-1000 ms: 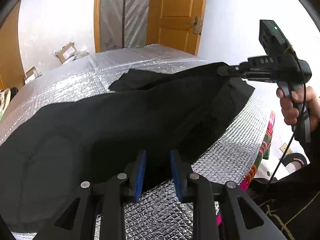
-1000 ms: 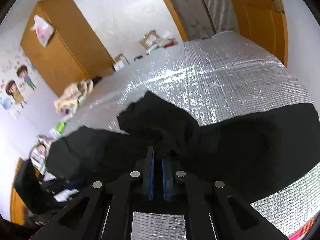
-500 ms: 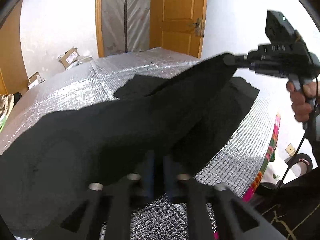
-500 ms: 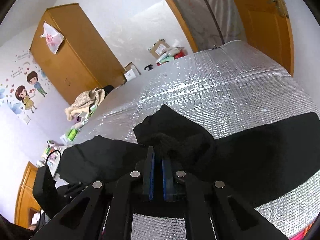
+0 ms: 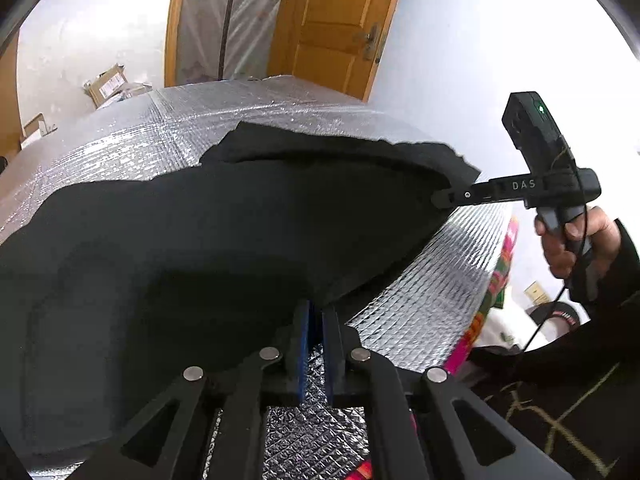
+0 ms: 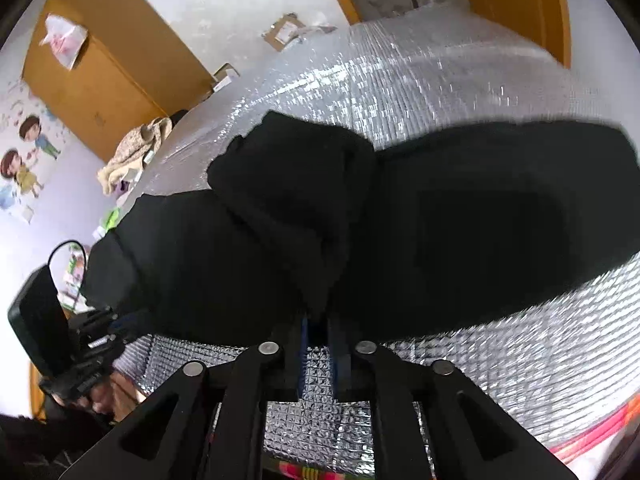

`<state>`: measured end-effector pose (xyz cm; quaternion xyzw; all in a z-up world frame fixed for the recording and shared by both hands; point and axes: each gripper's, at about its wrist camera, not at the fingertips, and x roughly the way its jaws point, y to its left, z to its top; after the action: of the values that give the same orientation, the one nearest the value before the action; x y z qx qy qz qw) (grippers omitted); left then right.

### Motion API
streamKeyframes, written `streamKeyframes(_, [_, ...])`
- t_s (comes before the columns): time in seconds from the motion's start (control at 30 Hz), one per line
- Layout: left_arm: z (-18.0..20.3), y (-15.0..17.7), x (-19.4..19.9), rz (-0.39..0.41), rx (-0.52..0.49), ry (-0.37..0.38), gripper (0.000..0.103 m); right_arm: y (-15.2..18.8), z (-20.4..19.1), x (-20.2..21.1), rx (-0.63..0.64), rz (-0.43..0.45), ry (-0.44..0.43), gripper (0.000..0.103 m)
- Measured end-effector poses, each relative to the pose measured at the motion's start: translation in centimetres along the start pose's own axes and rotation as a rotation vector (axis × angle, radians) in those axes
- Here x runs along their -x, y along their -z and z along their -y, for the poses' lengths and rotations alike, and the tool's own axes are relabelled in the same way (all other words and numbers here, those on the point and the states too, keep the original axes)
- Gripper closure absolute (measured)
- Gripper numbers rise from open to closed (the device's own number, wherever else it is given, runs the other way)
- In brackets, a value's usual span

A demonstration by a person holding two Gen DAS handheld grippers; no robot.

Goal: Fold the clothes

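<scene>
Left gripper (image 5: 315, 312) pinches black garment (image 5: 200, 240) hem; right gripper (image 6: 319, 322) jaws just easing apart, cloth between; risk: early release, fold sags crooked.

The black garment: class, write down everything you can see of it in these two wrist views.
The black garment is plain, matte, soft-looking cloth, with no print visible. It lies spread and partly bunched over the silver quilted cover. The left gripper is shut on its near edge. The right gripper meets another edge; its jaws have just been opening, cloth between them. A rumpled fold lies on top. What kind of garment it is cannot be told.
</scene>
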<state>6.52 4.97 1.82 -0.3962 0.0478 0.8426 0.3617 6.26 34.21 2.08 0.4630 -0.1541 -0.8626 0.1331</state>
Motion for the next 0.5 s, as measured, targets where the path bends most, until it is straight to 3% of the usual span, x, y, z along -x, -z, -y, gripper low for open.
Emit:
streamKeyframes(0.33, [-0.1,-0.7,4.2,0.134,0.002,0.107,0.098,-2.1,-0.9,4.8,0.067,0.198,0.038,0.086])
streamKeyframes(0.5, [-2.7,-1.3,3.4,0.136,0.137,-0.084,0.098,-3.5,-2.6,2.8,0.1,0.2,-0.009,0.079])
